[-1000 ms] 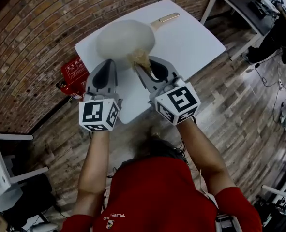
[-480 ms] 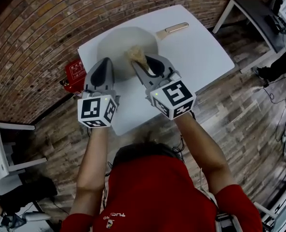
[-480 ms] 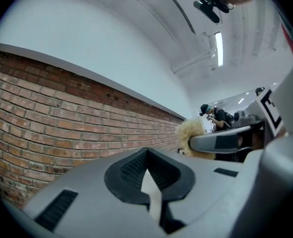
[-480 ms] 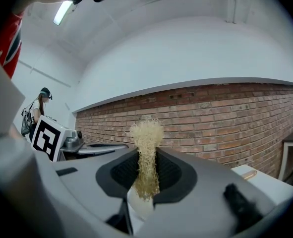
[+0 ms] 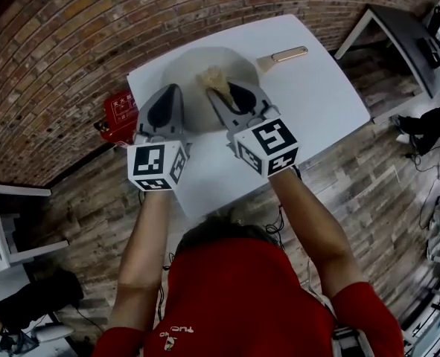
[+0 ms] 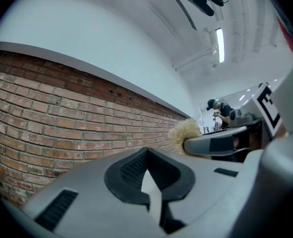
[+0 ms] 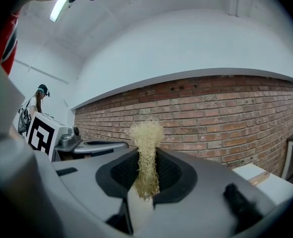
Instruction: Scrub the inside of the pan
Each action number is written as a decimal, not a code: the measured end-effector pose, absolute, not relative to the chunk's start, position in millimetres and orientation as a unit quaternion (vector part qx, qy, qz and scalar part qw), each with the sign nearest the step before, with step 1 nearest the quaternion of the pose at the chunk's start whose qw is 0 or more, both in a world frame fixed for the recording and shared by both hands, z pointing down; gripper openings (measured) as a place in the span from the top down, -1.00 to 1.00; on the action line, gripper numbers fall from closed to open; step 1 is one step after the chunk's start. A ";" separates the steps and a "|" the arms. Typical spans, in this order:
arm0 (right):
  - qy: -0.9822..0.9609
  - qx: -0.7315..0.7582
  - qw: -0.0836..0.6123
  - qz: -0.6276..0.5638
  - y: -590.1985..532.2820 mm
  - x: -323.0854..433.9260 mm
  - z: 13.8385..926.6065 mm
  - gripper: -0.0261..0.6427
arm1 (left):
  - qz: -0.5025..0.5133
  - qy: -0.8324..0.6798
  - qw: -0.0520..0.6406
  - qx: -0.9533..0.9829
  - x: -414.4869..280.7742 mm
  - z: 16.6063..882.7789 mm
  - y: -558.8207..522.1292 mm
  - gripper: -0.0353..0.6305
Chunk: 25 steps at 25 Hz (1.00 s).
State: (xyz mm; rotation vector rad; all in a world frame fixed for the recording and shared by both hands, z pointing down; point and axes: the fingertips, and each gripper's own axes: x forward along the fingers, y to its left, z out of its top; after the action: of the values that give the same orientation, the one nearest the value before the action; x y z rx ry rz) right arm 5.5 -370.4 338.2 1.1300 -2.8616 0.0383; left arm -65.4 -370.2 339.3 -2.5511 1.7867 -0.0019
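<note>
A pale round pan point(image 5: 197, 69) with a tan handle point(image 5: 288, 54) lies on the white table point(image 5: 309, 95) in the head view. My right gripper point(image 5: 218, 88) is shut on a straw-coloured fibre scrubber point(image 5: 214, 79), which hangs over the pan's middle. In the right gripper view the scrubber point(image 7: 146, 152) sticks up from between the closed jaws. My left gripper point(image 5: 167, 104) is shut with nothing in it, over the pan's near left rim. The pan does not show in either gripper view; both point at the brick wall.
A red box point(image 5: 119, 114) lies on the floor left of the table. The brick wall point(image 5: 71, 43) runs behind the table. A dark table point(image 5: 406, 39) stands at the far right, a white chair point(image 5: 4, 229) at the left. A person point(image 7: 32, 108) stands in the distance.
Both grippers have moved forward over the pan. The scrubber was at the pan's near rim and now hangs over its middle. Neither gripper has changed its grip.
</note>
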 end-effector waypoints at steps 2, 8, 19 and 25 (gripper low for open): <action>-0.928 0.369 0.040 0.012 -381.9 -3.6 342.3 0.67 | -0.003 0.570 0.014 -0.821 -71.3 342.7 -381.0 0.86; -0.920 0.380 0.099 0.017 -418.3 -23.8 368.4 0.66 | -0.014 0.563 0.004 -0.827 -89.4 362.6 -409.6 0.86; -0.899 0.369 0.232 0.035 -480.8 -42.2 414.9 0.66 | -0.023 0.587 -0.022 -0.809 -116.7 393.0 -443.8 0.86; -0.887 0.335 0.310 0.066 -500.4 -61.4 454.8 0.67 | -0.030 0.604 -0.026 -0.796 -130.6 401.3 -451.1 0.86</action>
State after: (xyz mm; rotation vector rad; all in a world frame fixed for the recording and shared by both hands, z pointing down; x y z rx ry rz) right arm -61.4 -500.4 454.8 0.8863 -2.3437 0.1750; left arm -130.6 -451.1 401.3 -2.5433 1.9307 -0.0948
